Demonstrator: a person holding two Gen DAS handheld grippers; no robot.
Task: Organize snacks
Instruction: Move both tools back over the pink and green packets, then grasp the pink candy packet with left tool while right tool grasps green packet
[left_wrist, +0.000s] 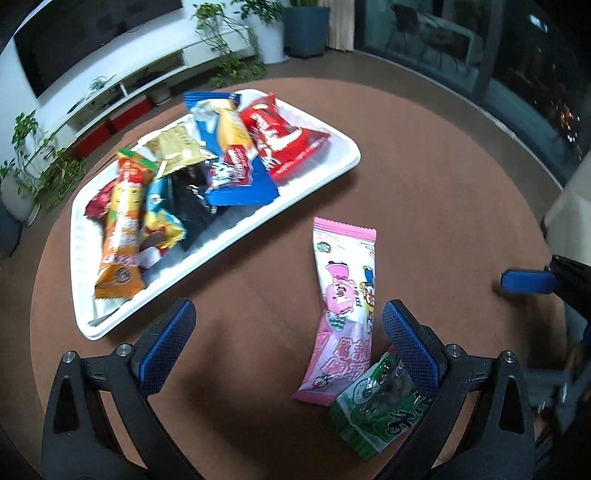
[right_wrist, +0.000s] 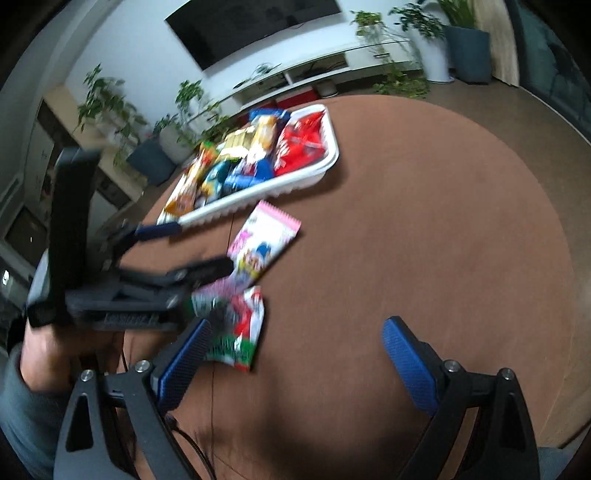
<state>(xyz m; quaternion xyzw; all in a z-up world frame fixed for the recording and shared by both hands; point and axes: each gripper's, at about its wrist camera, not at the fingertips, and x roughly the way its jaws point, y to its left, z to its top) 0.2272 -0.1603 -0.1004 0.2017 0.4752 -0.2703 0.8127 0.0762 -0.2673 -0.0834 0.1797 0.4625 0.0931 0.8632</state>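
on a round brown table (left_wrist: 424, 177) sits a white rectangular plastic tray (left_wrist: 317, 181) heaped with wrapped snacks: a long orange packet (left_wrist: 122, 229), a crinkled gold foil sachet (left_wrist: 177, 147), a blue-and-white wrapper (left_wrist: 236, 173), a glossy red packet (left_wrist: 280, 136), a black packet (left_wrist: 195, 206) and a small yellow-and-teal one (left_wrist: 162, 218). outside the tray, well apart from its near rim, a long pink-and-white snack packet (left_wrist: 343, 310) lies flat on the table, and a green-and-white packet (left_wrist: 373, 410) overlaps its lower end. the left gripper (left_wrist: 288, 347), with blue ribbed pads, stands wide open above the bare table, its right pad just beside the pink packet and over the green one, gripping nothing. the right gripper (right_wrist: 295, 358) also stands wide open and empty, its left pad next to the green packet. a hand (right_wrist: 48, 354) in a grey sleeve carries the left gripper in the right wrist view, which is blurred.
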